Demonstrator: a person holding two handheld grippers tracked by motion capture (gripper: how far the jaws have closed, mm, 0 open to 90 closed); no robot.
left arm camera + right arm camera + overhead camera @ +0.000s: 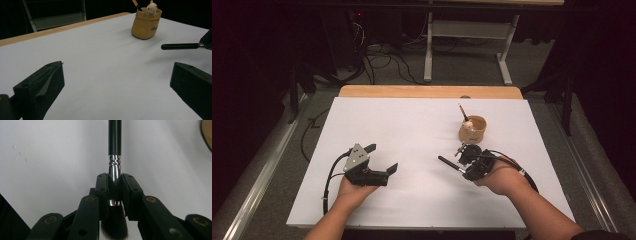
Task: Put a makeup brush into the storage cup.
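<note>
Right gripper (115, 186) clamped on the makeup brush (114, 157) at its shiny metal ferrule, bristles tucked back between the arms, black handle jutting out over the white table (412, 125). Likely light and stiff, though slick at the ferrule; better held there than on soft bristles. Left gripper (384, 157) spread wide, empty. Tan holder cup (472, 129) just beyond.

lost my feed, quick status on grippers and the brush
Right gripper shut on brush. Left gripper open, empty. Holder cup beyond, path clear.
</note>
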